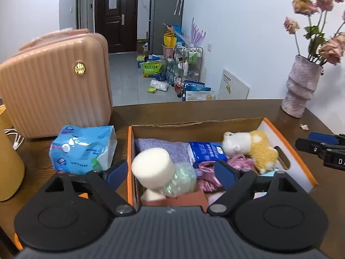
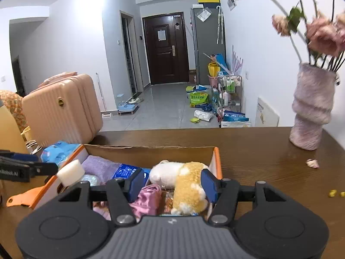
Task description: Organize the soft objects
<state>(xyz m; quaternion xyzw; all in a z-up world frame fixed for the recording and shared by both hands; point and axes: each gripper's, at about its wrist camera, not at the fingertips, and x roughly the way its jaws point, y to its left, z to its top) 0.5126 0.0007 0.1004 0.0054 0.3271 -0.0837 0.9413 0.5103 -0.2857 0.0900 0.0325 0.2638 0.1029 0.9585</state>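
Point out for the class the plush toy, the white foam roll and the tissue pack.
plush toy (image 2: 189, 185), right wrist view, on its yellow body.
white foam roll (image 1: 153, 166), left wrist view, on its round end face.
tissue pack (image 1: 82, 149), left wrist view, on its blue printed front.

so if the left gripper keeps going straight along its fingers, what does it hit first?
Probably the white foam roll, which sits between the open left gripper fingers inside the box. Depth is hard to judge.
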